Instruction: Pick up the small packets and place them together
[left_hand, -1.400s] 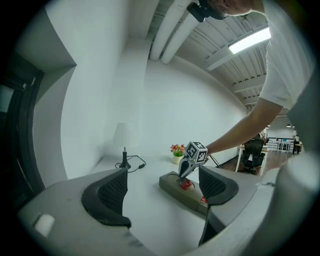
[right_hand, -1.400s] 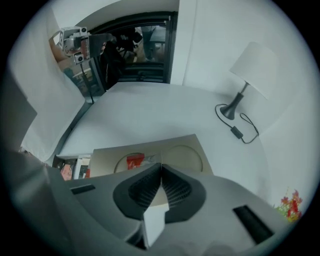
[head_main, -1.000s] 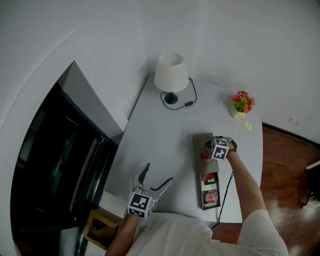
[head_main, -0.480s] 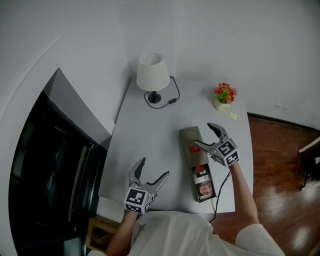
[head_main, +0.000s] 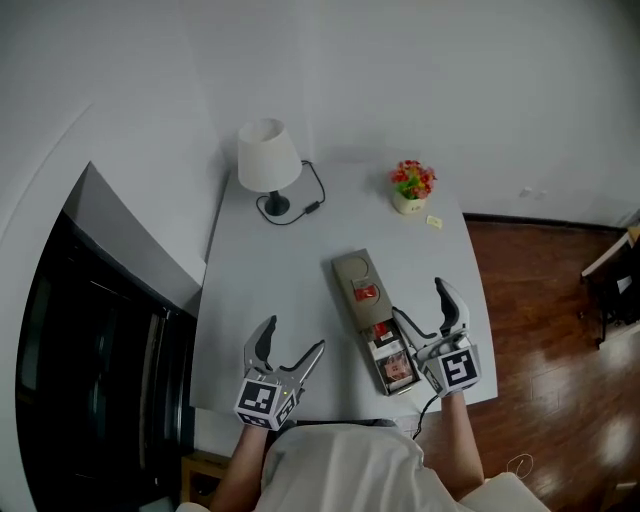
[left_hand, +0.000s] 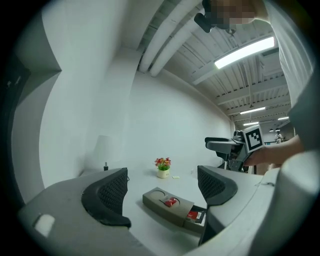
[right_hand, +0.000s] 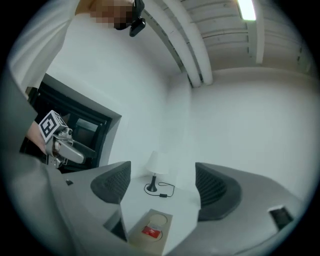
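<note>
Packets (head_main: 385, 345) are the job, but no tongs hold one right now. The right tongs (head_main: 419, 303) are spread wide with nothing between them. They have just been opening. A second ago they were pinched together low over the far half of the tray (head_main: 345, 268), right by a red packet (head_main: 366, 293). Now they are up in the air at the near end of the tray, just off its right side. The red packet lies alone in the round dip in the far half of the tray. I think that means it has been let go there, so one packet is put down.

The left tongs (head_main: 294, 337) are part way open and have just been closing a little. Nothing is between them either. They hang well off to the left of the near end of the tray and look like they are only waiting.

More small packets lie side by side in the near end of the tray. So the packets are all in the tray, but not yet all in one spot.

Past the far end of the tray, a lamp (head_main: 268, 160) stands to the left and a flower pot (head_main: 411, 187) to the right, both on the same table (head_main: 280, 290).
</note>
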